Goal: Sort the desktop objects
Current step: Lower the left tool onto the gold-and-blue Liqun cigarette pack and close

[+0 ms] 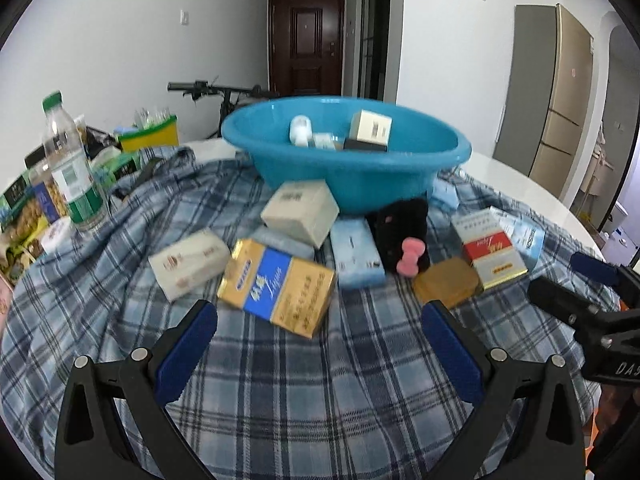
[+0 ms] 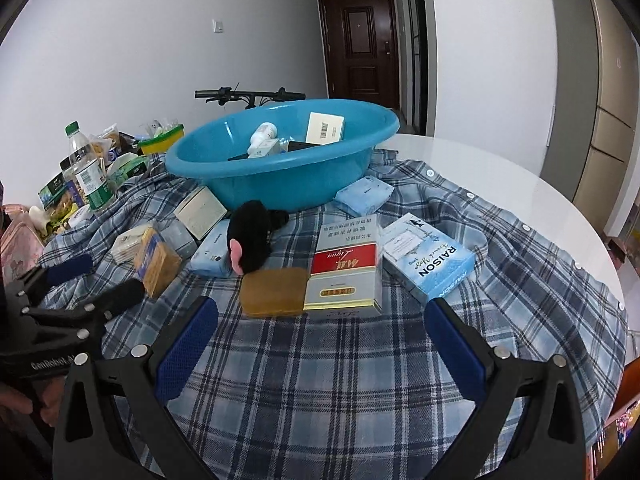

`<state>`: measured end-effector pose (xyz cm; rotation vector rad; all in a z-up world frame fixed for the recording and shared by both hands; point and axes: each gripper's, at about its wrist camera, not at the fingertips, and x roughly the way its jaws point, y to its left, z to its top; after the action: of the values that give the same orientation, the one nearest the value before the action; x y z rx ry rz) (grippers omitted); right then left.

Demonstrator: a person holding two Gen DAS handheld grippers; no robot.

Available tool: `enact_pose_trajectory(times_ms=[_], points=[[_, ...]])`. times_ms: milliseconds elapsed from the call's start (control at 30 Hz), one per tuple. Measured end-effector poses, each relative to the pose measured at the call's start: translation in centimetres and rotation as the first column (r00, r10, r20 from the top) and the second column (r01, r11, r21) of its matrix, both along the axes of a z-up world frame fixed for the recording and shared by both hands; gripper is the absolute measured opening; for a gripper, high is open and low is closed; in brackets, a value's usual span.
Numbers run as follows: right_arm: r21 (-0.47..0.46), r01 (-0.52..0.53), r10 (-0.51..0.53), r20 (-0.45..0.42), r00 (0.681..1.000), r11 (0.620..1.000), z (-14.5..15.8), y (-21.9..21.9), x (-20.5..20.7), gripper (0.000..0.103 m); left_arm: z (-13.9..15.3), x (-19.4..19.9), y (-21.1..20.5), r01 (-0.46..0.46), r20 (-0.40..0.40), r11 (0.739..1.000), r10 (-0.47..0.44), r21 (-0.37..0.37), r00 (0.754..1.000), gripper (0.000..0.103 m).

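Note:
A blue basin (image 1: 344,160) (image 2: 280,156) stands on a plaid cloth and holds a white bottle (image 2: 262,136) and small boxes. In front of it lie several boxes. My left gripper (image 1: 320,320) is open and empty, just short of a gold and blue box (image 1: 276,288). My right gripper (image 2: 322,316) is open and empty, just short of a red and white box (image 2: 344,268) and a brown block (image 2: 274,292). A light blue RAISON box (image 2: 428,258), a black plush item with a pink part (image 2: 250,242) and a beige box (image 1: 300,212) lie around.
A water bottle (image 1: 70,164) and snack packs (image 1: 24,216) crowd the table's left side. A yellow-green tub (image 1: 150,134) stands behind them. The white table rim (image 2: 520,184) curves along the right. The right gripper shows at the left wrist view's right edge (image 1: 576,292).

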<state>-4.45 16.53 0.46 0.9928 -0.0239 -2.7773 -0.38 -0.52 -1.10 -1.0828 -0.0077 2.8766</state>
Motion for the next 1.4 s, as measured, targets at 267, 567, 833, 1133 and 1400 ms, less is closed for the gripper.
enact_pose_trajectory(times_ms=[267,567,833,1133,1400], points=[[0.010,0.002,-0.003,0.043,0.999,1.000,-1.1,0.1,-0.9,0.103,-1.4,-2.4,-1.4,0.004,0.060,1.000,-0.004,0.001,0.998,0.103],[0.004,0.021,-0.021,0.067,0.998,1.000,-1.6,0.4,-1.7,0.103,-2.5,-6.3,-3.1,0.053,0.162,0.999,-0.053,0.005,0.985,0.103],[0.003,0.002,-0.002,0.087,0.996,1.000,-2.1,-0.3,-2.2,0.103,-3.1,-7.3,-4.2,0.041,0.217,0.995,-0.059,0.087,0.974,0.103],[0.001,0.025,-0.025,0.091,0.996,1.000,-2.0,0.5,-2.3,0.103,-3.5,-9.7,-4.2,-0.013,0.287,0.981,-0.044,0.196,0.957,0.103],[-0.009,0.021,-0.020,0.098,0.995,1.000,-2.2,0.7,-2.4,0.103,-3.7,-9.6,-4.0,-0.027,0.305,0.976,-0.042,0.218,0.951,0.081]])
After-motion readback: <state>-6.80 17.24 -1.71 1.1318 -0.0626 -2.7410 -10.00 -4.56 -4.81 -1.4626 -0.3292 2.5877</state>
